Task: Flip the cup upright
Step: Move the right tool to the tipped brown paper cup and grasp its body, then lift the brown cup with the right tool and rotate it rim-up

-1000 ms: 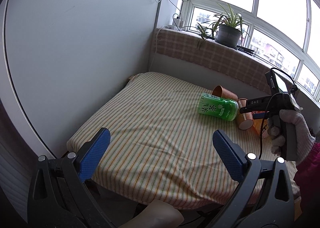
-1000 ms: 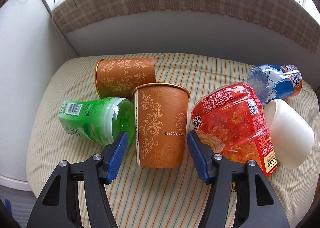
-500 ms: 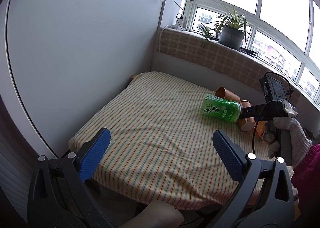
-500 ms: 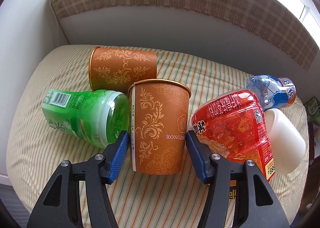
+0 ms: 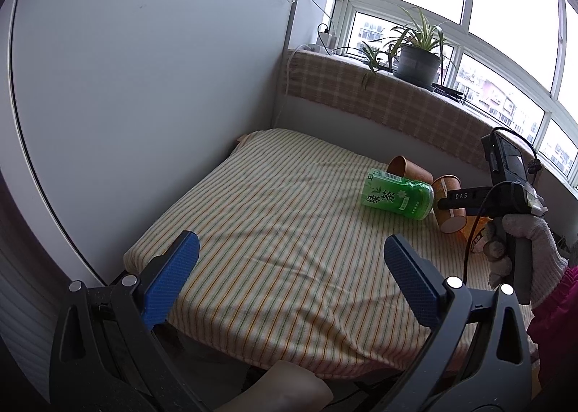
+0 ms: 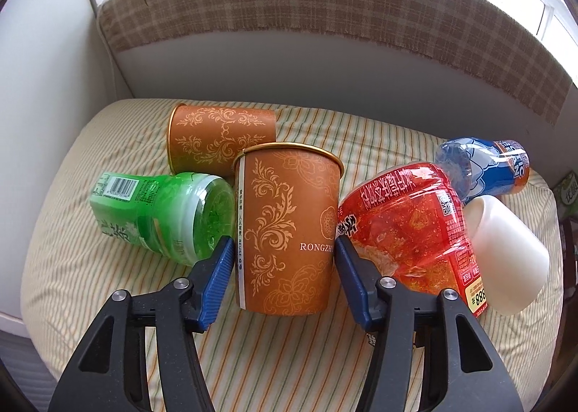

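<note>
A brown paper cup with gold scrollwork (image 6: 287,228) stands upright on the striped cloth, mouth up, between the blue fingers of my right gripper (image 6: 283,260). The jaws sit against its lower sides. It also shows in the left wrist view (image 5: 449,202), partly behind the right gripper's body. A second brown cup (image 6: 220,137) lies on its side behind it, also seen in the left wrist view (image 5: 408,170). My left gripper (image 5: 289,274) is open and empty over the near part of the table.
A green tea bottle (image 6: 162,217) lies left of the held cup, touching it. A red bottle (image 6: 408,228), a white cup (image 6: 505,256) and a blue bottle (image 6: 484,170) lie to its right. A white wall (image 5: 144,87) is at left; a cloth-covered sill (image 6: 325,14) is behind.
The right gripper has narrowed slightly around the upright cup. The left gripper's view has pulled back a little from the table.
</note>
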### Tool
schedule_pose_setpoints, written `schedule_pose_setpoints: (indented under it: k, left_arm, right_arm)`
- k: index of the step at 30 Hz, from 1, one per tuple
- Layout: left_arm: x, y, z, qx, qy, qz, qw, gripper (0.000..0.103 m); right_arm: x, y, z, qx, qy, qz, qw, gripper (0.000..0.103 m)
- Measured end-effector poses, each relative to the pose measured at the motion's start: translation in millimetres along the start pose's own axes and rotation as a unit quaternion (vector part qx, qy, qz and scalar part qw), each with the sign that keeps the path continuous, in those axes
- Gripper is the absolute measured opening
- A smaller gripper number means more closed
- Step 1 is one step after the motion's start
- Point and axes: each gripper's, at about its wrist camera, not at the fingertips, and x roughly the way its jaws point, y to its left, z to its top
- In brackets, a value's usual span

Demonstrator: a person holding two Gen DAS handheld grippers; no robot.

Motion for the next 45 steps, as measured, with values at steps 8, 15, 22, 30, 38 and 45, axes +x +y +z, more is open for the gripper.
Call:
schedule_pose_setpoints:
  k: [8,15,22,30,38,45]
  left_arm:
    - [-6.2,-11.2,-0.9,0.011,-0.006,0.003,0.9999,0.103]
    - [-7.3,-25.3,-1.4,0.022,-0.003,-0.006,0.9997,0.103]
    - [-5.2,-44.4,-5.7,0.04,0.006,-0.024,0.9989,0.103]
    - [-2.7,-65.7,-11.3,0.06,0.015,-0.038,0.9974,0.103]
    - [2.0,-77.3,-16.5,0.069,0.027,-0.048,0.9961,0.103]
    - [3.4,-79.6,-19.3,0.071,0.032,-0.052,0.9957,0.103]
  right_arm:
    - [-34.6,-3.8,-14.3,0.008,-0.031,0.032,0.999,0.056]
    - [-75.0,-16.2,-39.3,0.016,-0.06,0.061,0.996,0.056]
    - [-90.5,-29.3,-66.4,0.046,-0.064,0.099,0.992,0.056]
    - [-97.6,-33.7,-105.1,0.078,-0.049,0.137,0.986,0.056]
    - [-86.1,-45.5,-127.7,0.121,-0.037,0.138,0.982,0.056]
    - [-65.7,-50.0,-133.0,0.132,-0.022,0.122,0.984,0.056]
